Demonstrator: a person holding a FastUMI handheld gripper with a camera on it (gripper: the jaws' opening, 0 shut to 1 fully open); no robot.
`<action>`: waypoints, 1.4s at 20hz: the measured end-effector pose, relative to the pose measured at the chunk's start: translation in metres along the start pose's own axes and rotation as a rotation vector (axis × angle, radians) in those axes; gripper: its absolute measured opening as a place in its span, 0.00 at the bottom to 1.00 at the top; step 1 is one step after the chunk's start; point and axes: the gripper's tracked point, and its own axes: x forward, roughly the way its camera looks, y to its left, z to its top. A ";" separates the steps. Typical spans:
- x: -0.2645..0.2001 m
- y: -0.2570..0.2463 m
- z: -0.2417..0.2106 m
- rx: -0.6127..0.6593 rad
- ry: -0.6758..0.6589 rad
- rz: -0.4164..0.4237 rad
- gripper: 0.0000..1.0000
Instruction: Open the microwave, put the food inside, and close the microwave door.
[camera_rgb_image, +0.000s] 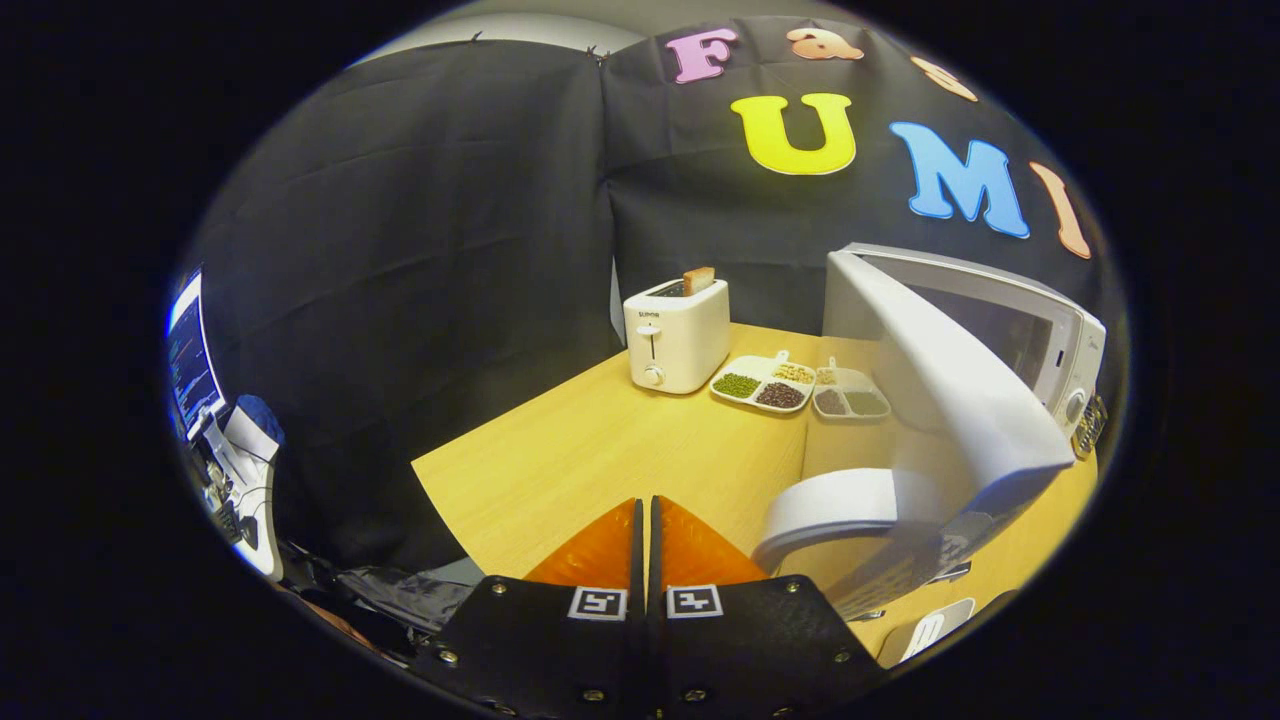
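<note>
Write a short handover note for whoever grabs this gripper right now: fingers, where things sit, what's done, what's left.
Gripper: fingers closed together, holding nothing, over the wooden table.
Microwave: door swung open, to the right of the fingers.
Two divided food trays sit between the toaster and the microwave.
Done: door opened.
Left: put the food inside, close the door.

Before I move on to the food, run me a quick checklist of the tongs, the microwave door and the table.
1. Microwave door swung open: ok.
2. Tongs empty, fingers closed together: ok, but they must open before any grasp.
3. Food located: divided trays of beans and grains sit between toaster and microwave: ok.
4. Microwave cavity free: cannot tell, the door hides it.
5. Path over the table to the trays: ok.
</note>
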 end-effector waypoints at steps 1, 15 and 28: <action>-0.002 -0.007 -0.001 0.001 0.002 -0.011 0.01; -0.041 -0.126 -0.001 0.075 0.000 -0.204 0.01; -0.053 -0.239 0.021 0.121 -0.025 -0.349 0.01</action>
